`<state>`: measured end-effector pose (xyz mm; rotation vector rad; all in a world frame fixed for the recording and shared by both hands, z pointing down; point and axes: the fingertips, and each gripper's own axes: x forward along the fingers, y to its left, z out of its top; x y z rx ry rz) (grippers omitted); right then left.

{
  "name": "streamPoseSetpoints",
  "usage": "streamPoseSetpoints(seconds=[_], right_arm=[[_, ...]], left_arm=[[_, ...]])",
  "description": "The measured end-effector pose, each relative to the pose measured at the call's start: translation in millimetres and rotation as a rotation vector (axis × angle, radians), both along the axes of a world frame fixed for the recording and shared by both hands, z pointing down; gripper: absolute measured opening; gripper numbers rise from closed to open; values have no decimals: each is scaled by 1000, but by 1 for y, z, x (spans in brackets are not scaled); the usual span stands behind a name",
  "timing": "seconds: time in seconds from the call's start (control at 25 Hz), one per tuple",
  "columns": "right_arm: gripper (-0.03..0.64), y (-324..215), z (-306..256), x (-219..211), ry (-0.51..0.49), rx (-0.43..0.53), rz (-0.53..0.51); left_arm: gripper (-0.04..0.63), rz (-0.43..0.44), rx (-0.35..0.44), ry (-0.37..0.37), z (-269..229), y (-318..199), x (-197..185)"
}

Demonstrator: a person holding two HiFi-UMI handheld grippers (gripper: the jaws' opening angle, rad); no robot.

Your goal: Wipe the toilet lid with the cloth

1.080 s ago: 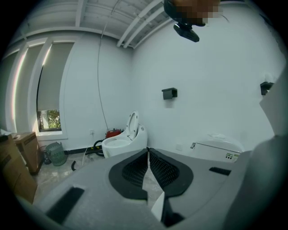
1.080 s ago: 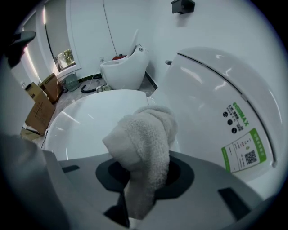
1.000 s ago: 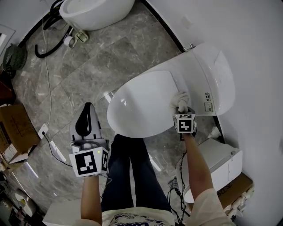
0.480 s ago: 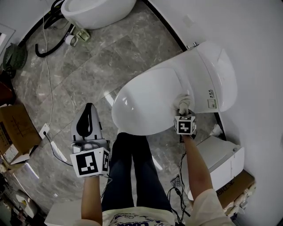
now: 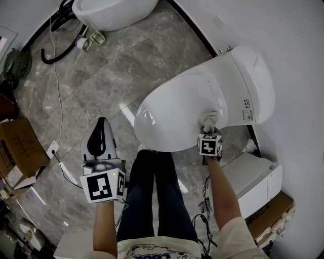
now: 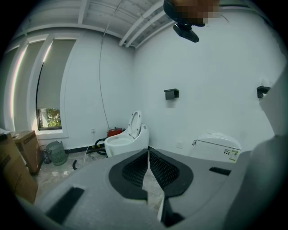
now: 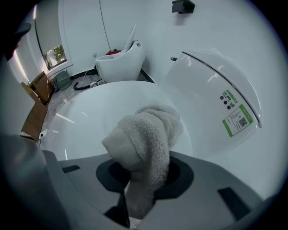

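A white toilet with its lid (image 5: 174,114) down stands against the right wall. My right gripper (image 5: 210,132) is shut on a fluffy white cloth (image 5: 210,119) that presses on the lid's near right edge. In the right gripper view the cloth (image 7: 146,139) bulges out between the jaws onto the glossy lid (image 7: 90,112). My left gripper (image 5: 100,144) hangs over the grey floor, left of the toilet, shut with nothing in it; its jaws (image 6: 148,173) meet in the left gripper view.
A second toilet (image 5: 109,11) with hoses stands at the top left. Cardboard boxes (image 5: 17,146) lie at the left. A white box (image 5: 253,184) sits near the right wall. A cable (image 5: 55,101) runs across the marble floor. The person's legs (image 5: 152,192) stand by the bowl.
The right gripper and cloth slid slightly toward the lid's near edge as the view shifted; the left gripper stayed in place.
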<state>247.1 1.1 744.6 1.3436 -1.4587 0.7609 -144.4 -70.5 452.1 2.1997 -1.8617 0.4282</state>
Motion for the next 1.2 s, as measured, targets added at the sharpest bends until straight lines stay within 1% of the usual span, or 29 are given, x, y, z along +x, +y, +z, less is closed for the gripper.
streamPoseSetpoints(seconds=[0.16, 0.36, 0.6, 0.8, 1.0, 1.2], right_arm=[[104, 8, 1, -17, 5, 1, 13], [104, 16, 1, -44, 7, 5, -7], [104, 23, 3, -77, -16, -1, -28], [104, 32, 4, -112, -44, -10, -71], [104, 43, 6, -146, -67, -29, -159], [106, 51, 8, -173, -85, -42, -214]], left_arm=[[18, 2, 1, 3, 0, 2, -10], [18, 0, 6, 5, -3, 3, -21], [18, -10, 7, 9, -4, 4, -29], [18, -13, 8, 16, -4, 8, -31], [18, -17, 11, 19, -5, 13, -34], [18, -21, 9, 14, -4, 15, -37]])
